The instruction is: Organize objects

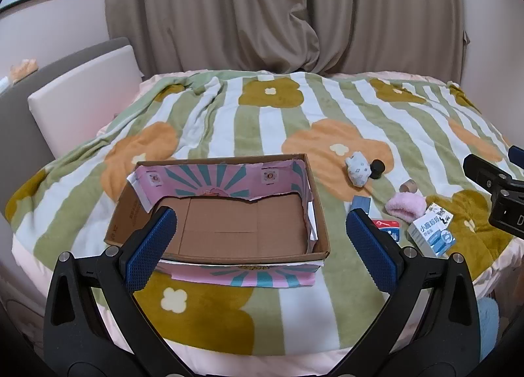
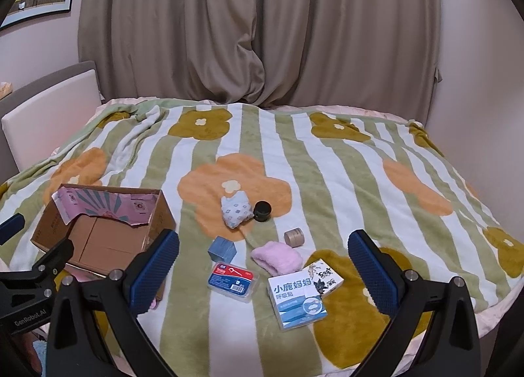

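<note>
An open cardboard box [image 1: 319, 213] [image 2: 162, 213] with a pink lining lies on the bed, nothing inside it. My left gripper [image 1: 262, 223] hovers open above its near side. My right gripper [image 2: 263, 246] hovers open over loose items: a white patterned sock bundle [image 2: 235, 210] [image 1: 358, 169], a black jar [image 2: 262, 211] [image 1: 377, 169], a tan roll [image 2: 294, 236] [image 1: 409, 186], a blue block [image 2: 222, 249] [image 1: 360, 204], a pink fuzzy sock [image 2: 278, 259] [image 1: 404, 207], a red-labelled floss case [image 2: 233, 282], a blue-and-white box [image 2: 296, 300] [image 1: 432, 234] and a small illustrated box [image 2: 326, 275].
A striped, flowered blanket [image 1: 262, 121] [image 2: 327, 164] covers the bed. Beige curtains [image 2: 262, 26] hang behind it. A padded headboard [image 1: 85, 95] stands at the left. The bed's near edge [image 1: 262, 357] lies just below my grippers.
</note>
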`<state>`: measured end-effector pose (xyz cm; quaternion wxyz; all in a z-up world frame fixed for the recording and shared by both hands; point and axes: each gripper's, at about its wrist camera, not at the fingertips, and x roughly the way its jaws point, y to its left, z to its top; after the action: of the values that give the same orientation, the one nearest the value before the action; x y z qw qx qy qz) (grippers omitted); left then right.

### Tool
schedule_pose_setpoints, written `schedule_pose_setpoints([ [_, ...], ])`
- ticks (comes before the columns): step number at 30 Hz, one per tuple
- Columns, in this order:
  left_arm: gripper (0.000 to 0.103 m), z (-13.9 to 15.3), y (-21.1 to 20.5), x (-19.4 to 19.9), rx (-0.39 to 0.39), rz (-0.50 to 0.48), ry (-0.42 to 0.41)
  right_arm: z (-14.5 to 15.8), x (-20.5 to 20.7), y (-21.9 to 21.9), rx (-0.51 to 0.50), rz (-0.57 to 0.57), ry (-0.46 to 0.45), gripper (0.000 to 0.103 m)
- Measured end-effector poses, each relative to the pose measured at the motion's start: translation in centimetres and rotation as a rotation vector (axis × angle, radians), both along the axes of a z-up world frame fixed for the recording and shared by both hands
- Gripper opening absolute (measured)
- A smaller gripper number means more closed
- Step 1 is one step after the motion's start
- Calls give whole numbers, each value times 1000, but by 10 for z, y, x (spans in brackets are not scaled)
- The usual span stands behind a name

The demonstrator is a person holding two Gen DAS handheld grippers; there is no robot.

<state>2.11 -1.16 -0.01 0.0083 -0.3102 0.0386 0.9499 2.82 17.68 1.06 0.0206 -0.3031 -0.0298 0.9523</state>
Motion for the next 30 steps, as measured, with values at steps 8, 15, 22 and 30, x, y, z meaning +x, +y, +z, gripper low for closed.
schedule_pose_setpoints([
  [8, 103, 6, -4, -1, -3, 19, 19, 0, 0, 0, 1, 2, 1, 103],
  [15, 103, 9, -4, -2, -10, 22, 29, 0, -2, -1, 1, 6, -1, 103],
  [22, 103, 11, -7, -1, 4, 29, 32, 0, -2, -4, 18, 15, 0, 103],
  [30, 103, 12, -10, 0, 16, 47, 33, 1, -2, -6, 20, 15, 0, 103],
])
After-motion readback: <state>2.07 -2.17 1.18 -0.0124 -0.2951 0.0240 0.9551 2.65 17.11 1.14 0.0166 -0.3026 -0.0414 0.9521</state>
